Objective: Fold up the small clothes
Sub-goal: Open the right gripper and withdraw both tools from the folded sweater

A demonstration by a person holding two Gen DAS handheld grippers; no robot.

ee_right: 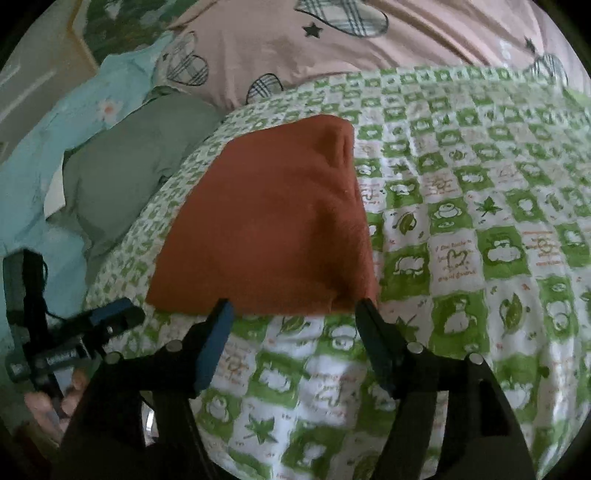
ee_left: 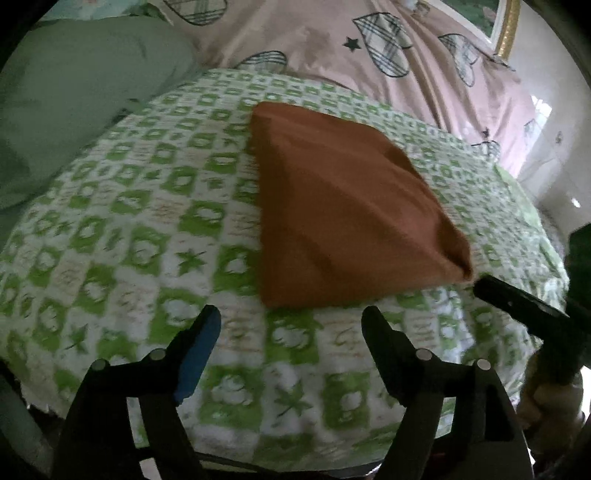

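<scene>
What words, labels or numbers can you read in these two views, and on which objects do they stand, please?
None can be read for certain.
Green checked blanket: orange script in the white squares, too blurred to read.
Left gripper: small white label on its body, too small to read.
Rust-coloured folded garment: no text.

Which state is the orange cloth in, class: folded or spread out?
Folded: the orange cloth lies as a compact, thick-edged shape on the green checked blanket, with a doubled edge visible in the right wrist view.

Home bedroom: patterned green bedspread (ee_left: 110,229), pink heart-print quilt (ee_left: 332,48), gilt-framed picture (ee_left: 506,26).
</scene>
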